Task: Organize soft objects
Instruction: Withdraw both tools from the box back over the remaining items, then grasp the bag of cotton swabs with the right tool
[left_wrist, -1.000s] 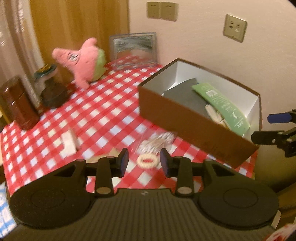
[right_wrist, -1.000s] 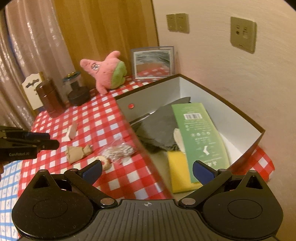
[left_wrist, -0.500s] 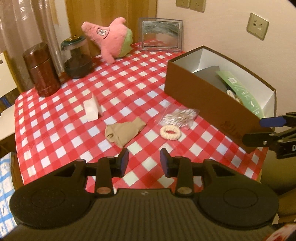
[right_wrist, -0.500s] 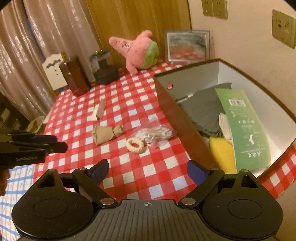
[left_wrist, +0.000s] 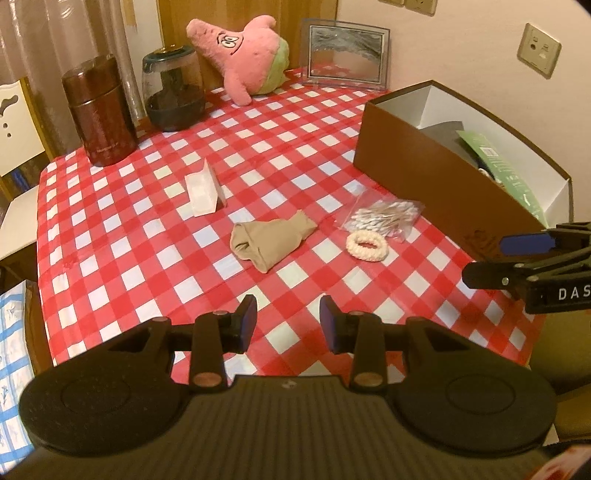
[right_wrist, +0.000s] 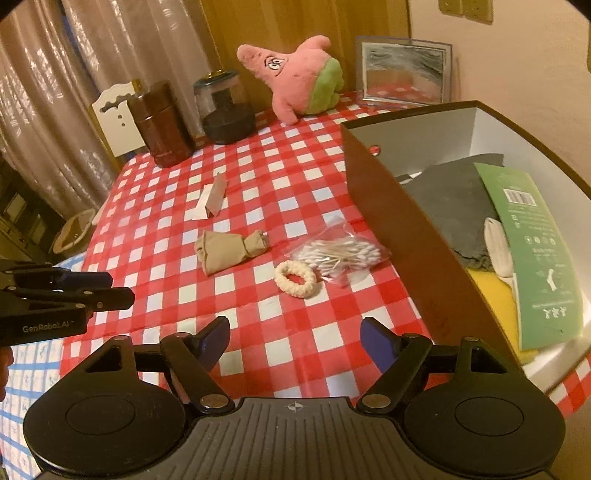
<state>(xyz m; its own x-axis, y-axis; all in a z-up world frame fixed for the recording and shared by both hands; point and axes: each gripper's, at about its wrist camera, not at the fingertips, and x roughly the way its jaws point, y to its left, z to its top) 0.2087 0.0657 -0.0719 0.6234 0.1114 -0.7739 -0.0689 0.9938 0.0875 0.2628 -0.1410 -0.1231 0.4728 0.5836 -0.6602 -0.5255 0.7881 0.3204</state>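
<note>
A beige sock lies mid-table on the red checked cloth. A cream hair scrunchie lies beside a bag of cotton swabs. A pink plush star sits at the back. A brown box at the right holds a grey cloth, a green packet and a yellow item. My left gripper is open and empty above the near edge. My right gripper is open wide and empty, near the scrunchie.
A small white packet lies left of the sock. A brown canister, a glass jar and a framed picture stand at the back. A white chair is behind the table.
Both grippers have pulled back and up from the box, so more of the table shows. The right gripper no longer looks into the box. Nothing was picked up.
</note>
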